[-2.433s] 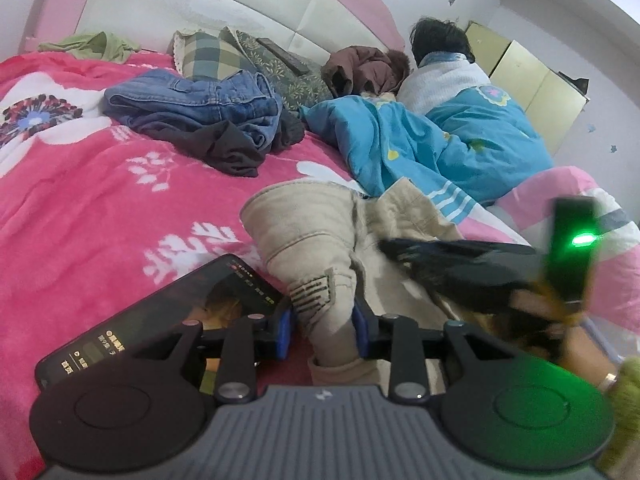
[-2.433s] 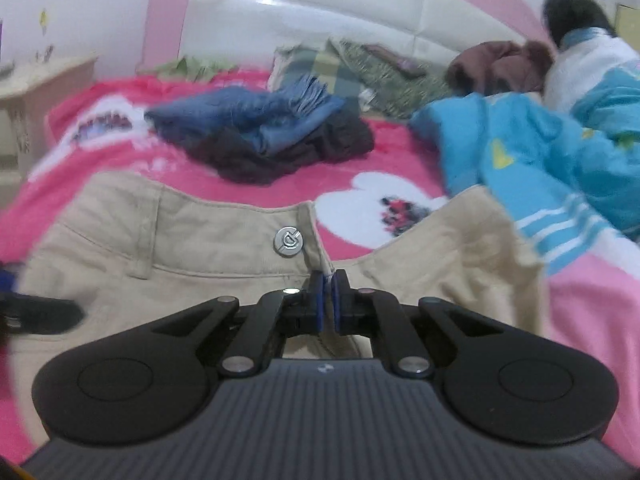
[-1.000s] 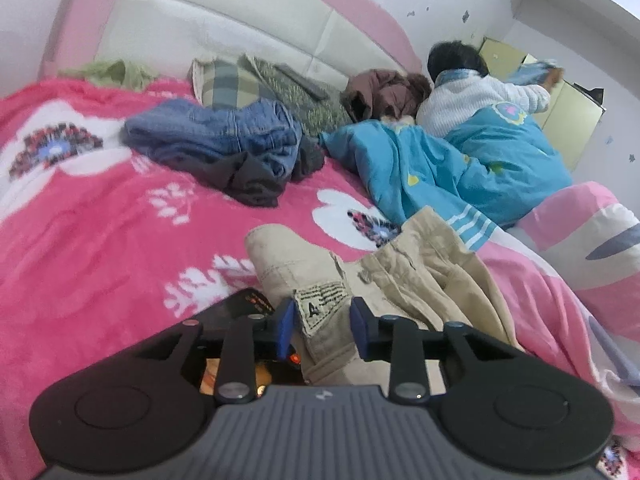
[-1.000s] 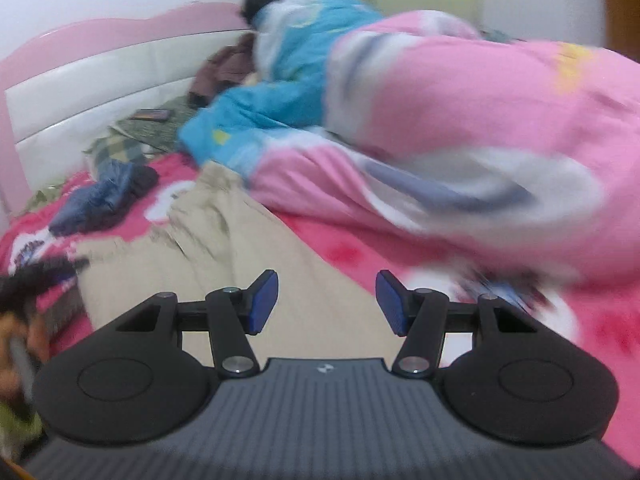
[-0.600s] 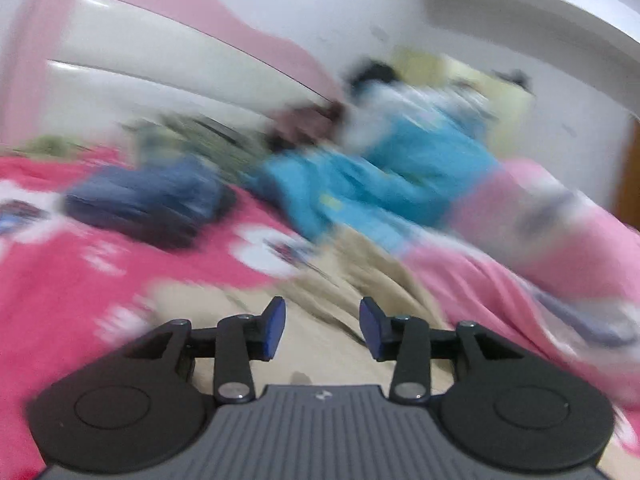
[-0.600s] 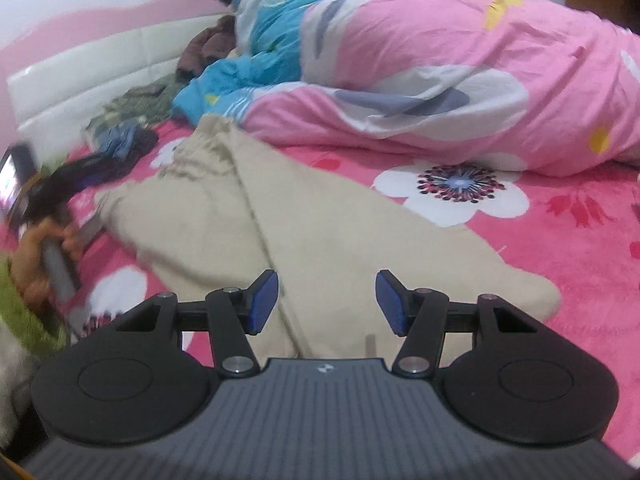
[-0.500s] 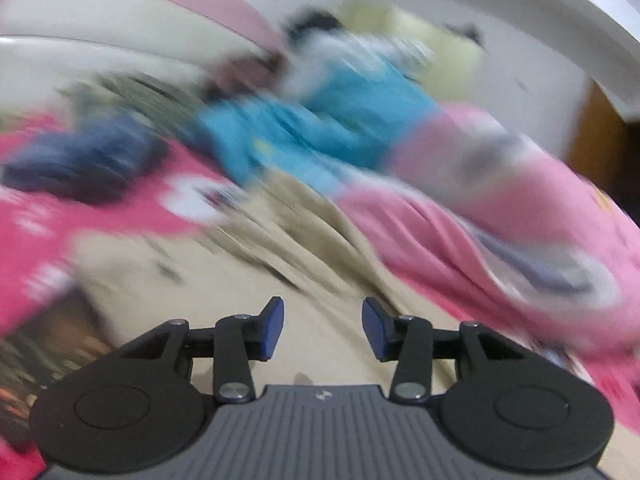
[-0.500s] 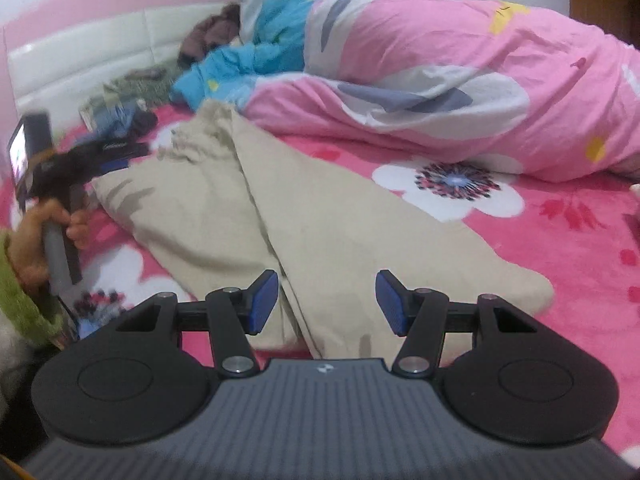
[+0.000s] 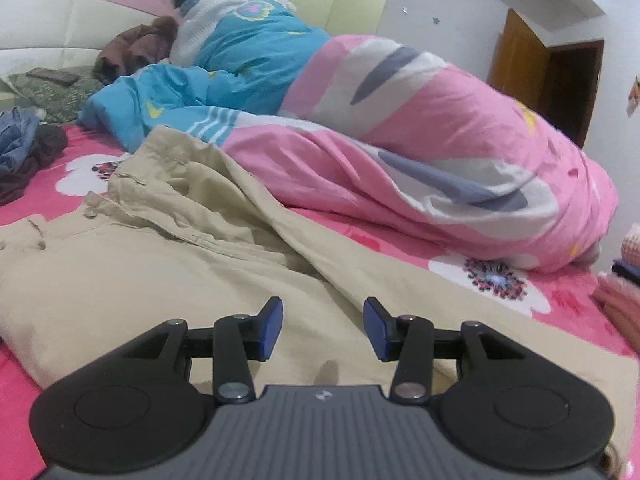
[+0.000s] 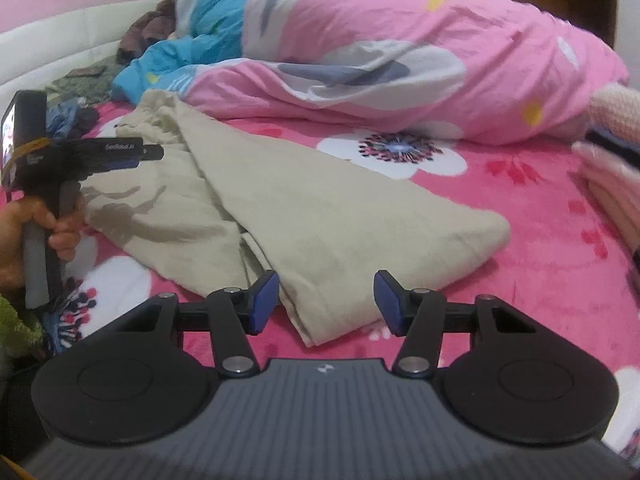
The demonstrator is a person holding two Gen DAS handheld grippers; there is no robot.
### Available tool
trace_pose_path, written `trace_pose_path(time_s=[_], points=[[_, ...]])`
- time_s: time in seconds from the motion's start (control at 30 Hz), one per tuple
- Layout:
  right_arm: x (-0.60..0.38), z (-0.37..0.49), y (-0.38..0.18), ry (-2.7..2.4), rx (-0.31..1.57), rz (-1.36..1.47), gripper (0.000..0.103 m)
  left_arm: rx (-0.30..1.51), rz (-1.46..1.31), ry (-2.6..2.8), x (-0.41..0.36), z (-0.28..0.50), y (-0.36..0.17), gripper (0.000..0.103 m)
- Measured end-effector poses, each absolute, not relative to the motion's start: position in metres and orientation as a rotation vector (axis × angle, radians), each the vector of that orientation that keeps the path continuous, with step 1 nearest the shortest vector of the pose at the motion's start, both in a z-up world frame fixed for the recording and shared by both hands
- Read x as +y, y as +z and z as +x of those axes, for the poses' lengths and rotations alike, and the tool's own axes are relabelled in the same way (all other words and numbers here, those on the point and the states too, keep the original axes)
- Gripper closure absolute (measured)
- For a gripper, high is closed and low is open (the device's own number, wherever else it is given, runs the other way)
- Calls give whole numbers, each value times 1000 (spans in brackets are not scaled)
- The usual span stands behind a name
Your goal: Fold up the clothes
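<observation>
Beige trousers lie spread on the pink flowered bed cover, waistband at the left and legs running to the right. My left gripper hovers open over the upper leg cloth, with nothing pinched between its blue pads. In the right wrist view the trousers end in a folded hem near the camera. My right gripper stands open just over that hem, the cloth edge lying below and between its fingers, not pinched. A hand holds the left gripper above the waistband end.
A person lies under a pink quilt and a blue blanket along the far side of the trousers. A heap of jeans and dark clothes sits at the far left. Pink knitted items lie at the right edge.
My left gripper let go of the labelled waistband, opened, and swung right toward the legs. My right gripper moved down and closer to the hem end, staying open.
</observation>
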State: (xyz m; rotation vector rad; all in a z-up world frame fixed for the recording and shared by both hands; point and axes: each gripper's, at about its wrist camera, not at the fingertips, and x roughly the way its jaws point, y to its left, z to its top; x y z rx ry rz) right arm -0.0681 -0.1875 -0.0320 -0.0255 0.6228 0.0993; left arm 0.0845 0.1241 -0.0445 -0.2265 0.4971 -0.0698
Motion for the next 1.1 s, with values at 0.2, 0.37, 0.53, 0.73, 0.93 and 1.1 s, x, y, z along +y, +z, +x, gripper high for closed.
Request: trace_pose_path(time_s=[0.2, 0.37, 0.53, 0.73, 0.93, 1.1], points=[[-192, -62, -51, 102, 630, -11, 58, 550, -213, -37, 122, 100, -59, 57], [-177, -61, -44, 149, 546, -78, 59, 589, -225, -33, 124, 108, -66, 57], [-169, -45, -58, 97, 599, -189, 96, 594, -228, -33, 124, 111, -68, 57], [-175, -30, -38, -11, 506, -293, 100, 598, -231, -33, 124, 113, -68, 57], [-179, -9, 4, -111, 319, -479, 103, 600, -239, -35, 125, 113, -68, 57], [-182, 23, 51, -179, 159, -633, 103, 603, -240, -37, 126, 114, -68, 57]])
